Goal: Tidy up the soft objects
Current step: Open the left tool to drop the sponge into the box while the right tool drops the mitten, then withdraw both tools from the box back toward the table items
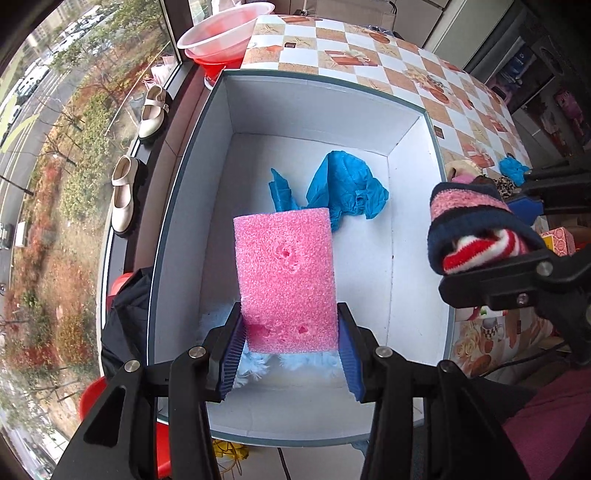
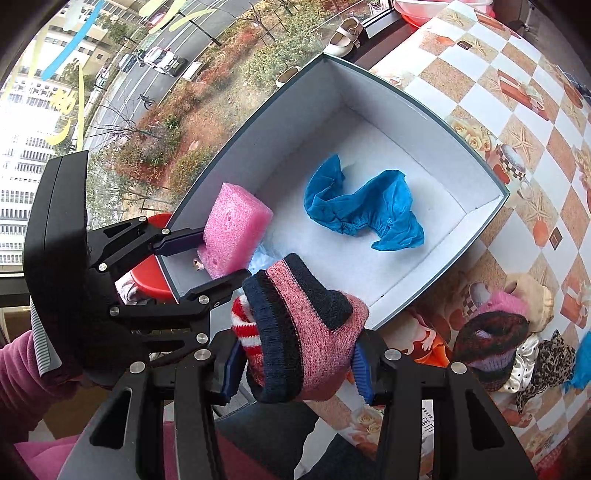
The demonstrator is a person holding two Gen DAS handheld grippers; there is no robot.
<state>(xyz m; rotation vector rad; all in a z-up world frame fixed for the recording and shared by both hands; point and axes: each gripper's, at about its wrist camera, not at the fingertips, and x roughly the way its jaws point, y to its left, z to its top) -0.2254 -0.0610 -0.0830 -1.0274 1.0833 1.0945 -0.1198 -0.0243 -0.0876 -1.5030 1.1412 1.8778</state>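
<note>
Pink foam block: pitted, clamped at its lower end between the blue pads of the left tongs, held upright over the near end of the box. In the right wrist view the same block sits inside the box's near corner, the left tongs pinching it from the side.

Knitted sock bundle: pink with navy bands, a red-and-white striped piece showing at one end. Gripped by the right tongs, pads pressing both sides. It hangs just outside the box's near wall, above the tabletop. From the left wrist view the bundle is at the box's right rim.

Box: white inside, dark teal rim, open top, resting on the checked tabletop.

Blue plastic cover: crumpled, lying on the box floor toward the far end, apart from the block. Pale blue fluff lies on the floor under the block.

Loose items on the tabletop right of the box: dark and pink knit pile, leopard-print fabric, another blue piece.

Windowsill: two cream shoes, stacked bowls.
</note>
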